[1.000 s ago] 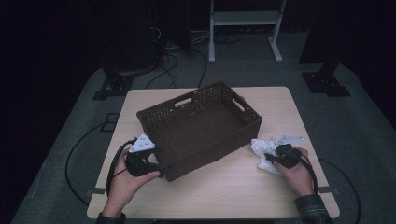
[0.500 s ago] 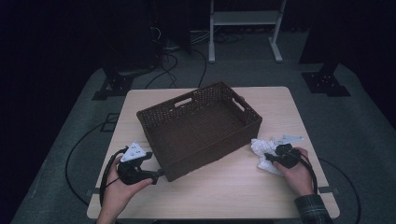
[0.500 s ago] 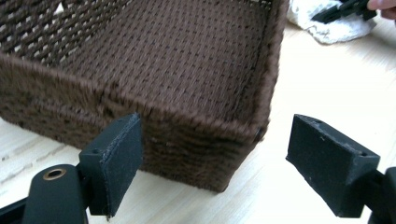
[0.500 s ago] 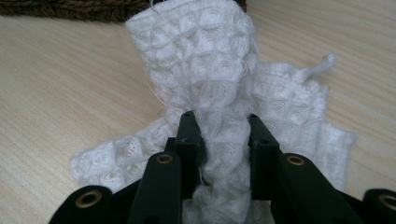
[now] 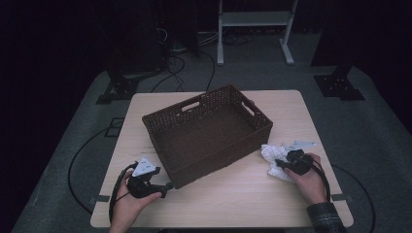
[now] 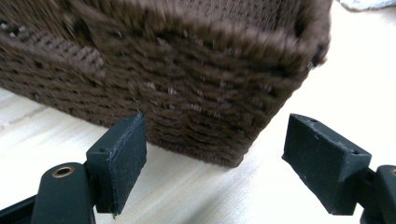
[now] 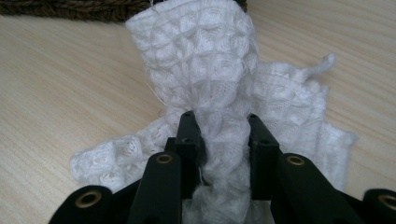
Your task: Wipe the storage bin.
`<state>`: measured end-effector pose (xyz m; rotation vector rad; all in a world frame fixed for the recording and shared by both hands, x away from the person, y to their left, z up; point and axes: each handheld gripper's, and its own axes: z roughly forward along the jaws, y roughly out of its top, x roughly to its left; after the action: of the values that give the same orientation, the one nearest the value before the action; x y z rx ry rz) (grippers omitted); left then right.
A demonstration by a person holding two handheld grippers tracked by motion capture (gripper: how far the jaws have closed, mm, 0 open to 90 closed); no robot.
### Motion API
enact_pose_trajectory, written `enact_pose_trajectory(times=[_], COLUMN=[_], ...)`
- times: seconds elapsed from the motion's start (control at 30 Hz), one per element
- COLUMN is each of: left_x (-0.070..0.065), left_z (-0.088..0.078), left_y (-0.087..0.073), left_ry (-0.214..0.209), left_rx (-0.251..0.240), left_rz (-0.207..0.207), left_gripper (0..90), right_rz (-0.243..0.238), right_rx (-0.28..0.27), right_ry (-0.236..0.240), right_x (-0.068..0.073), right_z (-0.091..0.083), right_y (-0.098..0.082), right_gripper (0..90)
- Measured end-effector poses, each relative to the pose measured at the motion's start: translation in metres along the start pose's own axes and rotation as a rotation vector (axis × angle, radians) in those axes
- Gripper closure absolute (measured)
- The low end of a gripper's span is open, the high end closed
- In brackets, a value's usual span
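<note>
left claw (image 5: 167, 186): sitting low at the near left of the counter, just beside the basket's near corner; its jaws are standing spread with nothing between them, having just been closing a little; in the left gripper view (image 6: 212, 163) the basket's corner is facing the gap, apart from both pads.
left hand (image 5: 127, 203): coming in from the bottom edge and gripping the claw's body, with the cable looping off to its left.
right claw (image 5: 278, 164): lying at the near right of the counter, its jaws pinching a bunched fold of the cloth; in the right gripper view (image 7: 219, 133) the pads are pressing the fold from both sides.
right hand (image 5: 309, 180): wrapping the claw's body, a plaid sleeve showing behind it.
cloth (image 5: 270, 154): white and bubbly in texture, lying crumpled on the counter just beside the basket's right side, outside it; the rest of it (image 7: 285, 107) is spreading flat on the wood.
basket (image 5: 209, 133): brown, woven, standing upright in the middle of the counter, turned at an angle.
counter (image 5: 291, 104): pale wood, carrying everything.
</note>
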<state>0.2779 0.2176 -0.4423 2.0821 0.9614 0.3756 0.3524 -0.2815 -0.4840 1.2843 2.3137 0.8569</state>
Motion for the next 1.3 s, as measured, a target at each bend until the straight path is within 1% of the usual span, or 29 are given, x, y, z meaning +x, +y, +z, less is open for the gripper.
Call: enact_pose_trajectory(times=[0.1,0.17,0.27,0.3,0.37,0.4,0.53,0.57,0.6,0.63,0.73,0.8,0.87,0.93,1.03,1.1,1.2,1.3], left_x=[0.000,-0.001,-0.002,-0.001,-0.001,-0.001,-0.003,-0.003,-0.003,-0.003,-0.004,-0.003,-0.003,-0.002,-0.002,-0.002,-0.001,-0.002], left_z=[0.006,0.009,0.016,0.018,0.022,0.024,0.029,0.031,0.033,0.036,0.039,0.040,0.043,0.044,0.045,0.047,0.049,0.050], left_y=[-0.005,-0.007,-0.012,-0.013,-0.016,-0.017,-0.020,-0.022,-0.023,-0.024,-0.025,-0.024,-0.025,-0.026,-0.027,-0.029,-0.029,-0.030], left_ry=[0.013,0.012,0.021,0.026,0.040,0.035,0.042,0.052,0.052,0.053,0.062,0.054,0.054,0.043,0.048,0.060,0.055,0.054], left_rx=[0.000,0.003,0.008,0.010,0.010,0.009,0.007,0.009,0.013,0.006,0.002,-0.011,-0.015,-0.016,-0.018,-0.003,-0.008,-0.013], left_rz=[-0.006,-0.012,-0.013,-0.006,-0.007,-0.014,-0.019,-0.031,-0.037,-0.039,-0.033,-0.034,-0.026,-0.022,0.003,0.013,-0.005,-0.006], left_gripper=[21.9,21.9,21.9,22.0,21.9,21.9,22.3,22.7,22.7,22.7,22.7,22.6,22.4,22.1,20.9,21.1,20.8,20.3], right_rz=[0.000,0.000,-0.001,0.000,0.001,0.000,0.001,0.001,0.001,0.002,0.005,0.006,0.005,0.002,-0.007,-0.009,-0.014,-0.013], right_rx=[0.000,0.000,0.000,0.000,0.000,0.000,0.001,0.001,0.001,0.001,0.001,0.001,0.002,0.007,0.007,0.010,0.011,0.005], right_ry=[0.000,0.000,0.000,0.000,0.000,-0.001,-0.001,-0.001,-0.002,-0.002,-0.002,-0.002,-0.004,-0.009,-0.014,-0.013,-0.012,-0.006], right_x=[0.000,0.000,0.000,0.000,0.000,0.000,0.000,0.000,0.000,0.000,0.000,0.000,0.001,0.002,0.003,0.003,0.003,0.003], right_z=[0.000,0.000,0.000,0.000,0.000,0.000,0.000,0.000,0.000,0.000,0.000,0.000,0.000,0.000,0.000,0.001,0.001,0.001], right_y=[0.000,0.000,0.000,0.000,0.000,0.000,0.000,0.000,0.000,0.000,0.000,0.000,0.001,0.002,0.002,0.003,0.003,0.002], right_gripper=[70.8,70.8,70.8,70.8,70.8,70.8,70.8,70.9,70.8,70.8,70.9,70.8,71.0,71.3,72.4,73.1,73.5,73.6])
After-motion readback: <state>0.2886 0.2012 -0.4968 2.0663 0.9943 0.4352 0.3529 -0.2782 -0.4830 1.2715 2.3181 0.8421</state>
